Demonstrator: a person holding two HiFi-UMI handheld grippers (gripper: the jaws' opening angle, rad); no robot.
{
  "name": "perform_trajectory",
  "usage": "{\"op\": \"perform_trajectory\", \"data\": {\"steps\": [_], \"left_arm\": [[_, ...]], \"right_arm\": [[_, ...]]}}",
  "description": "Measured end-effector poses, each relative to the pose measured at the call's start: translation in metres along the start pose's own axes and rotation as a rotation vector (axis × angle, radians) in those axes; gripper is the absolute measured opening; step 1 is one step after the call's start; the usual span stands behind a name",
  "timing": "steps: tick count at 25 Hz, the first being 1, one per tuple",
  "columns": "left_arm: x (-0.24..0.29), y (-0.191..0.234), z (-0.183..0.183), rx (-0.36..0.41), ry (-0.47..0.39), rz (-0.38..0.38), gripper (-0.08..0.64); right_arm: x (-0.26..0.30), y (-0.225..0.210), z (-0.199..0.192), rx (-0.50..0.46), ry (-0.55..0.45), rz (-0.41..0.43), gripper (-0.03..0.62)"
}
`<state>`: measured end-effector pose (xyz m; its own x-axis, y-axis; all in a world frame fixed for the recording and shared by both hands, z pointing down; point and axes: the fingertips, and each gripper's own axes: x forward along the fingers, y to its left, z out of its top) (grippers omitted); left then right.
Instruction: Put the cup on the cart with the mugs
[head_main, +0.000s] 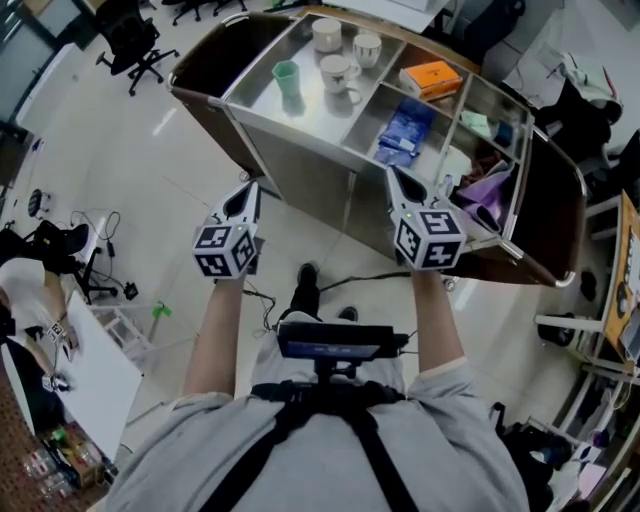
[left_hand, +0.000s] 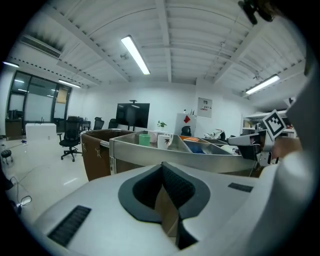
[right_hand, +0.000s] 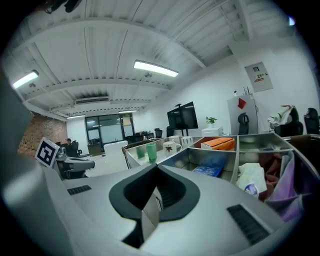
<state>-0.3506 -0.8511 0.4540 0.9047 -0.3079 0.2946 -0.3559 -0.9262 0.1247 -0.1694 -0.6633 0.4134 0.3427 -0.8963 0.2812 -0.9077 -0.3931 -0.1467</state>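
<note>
Nearest us, in the lower middle of the head view, the left gripper (head_main: 249, 188) and the right gripper (head_main: 393, 174) hang side by side, well apart, both short of the cart (head_main: 300, 150). Each has its jaws pressed together with nothing between them (their own views show only the dark pads meeting). Just past their tips runs the cart's steel front wall and rim. The right gripper is close to it, while the left has bare floor (head_main: 150, 200) beside it toward the frame's left.

Further up, the green cup (head_main: 286, 77) stands upright in the cart's compartment at the upper middle of the frame, near the white mugs (head_main: 338, 70) but apart from them. So we judge the task as good as done: the cup is with the mugs, and only drawing clear is left. The dividers, an orange box (head_main: 432, 77) and a purple cloth (head_main: 487, 195) crowd the cart's right side. Open room lies at the lower left.
</note>
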Motion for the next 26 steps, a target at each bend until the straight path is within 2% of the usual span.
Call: {"op": "perform_trajectory", "data": {"steps": [11,20,26], "left_arm": [[-0.019,-0.009,-0.011,-0.004,-0.001,0.010,0.003],[-0.028,-0.013,-0.018,-0.012,0.005,0.025,0.003],[-0.029,-0.012,-0.016,-0.013,0.006,0.034,0.003]], "right_arm": [[-0.023,0.001,-0.016,-0.050,0.024,-0.009,0.003],[-0.030,-0.003,-0.023,-0.051,0.039,-0.008,0.003],[-0.033,-0.006,-0.016,-0.059,0.036,-0.009,0.003]]}}
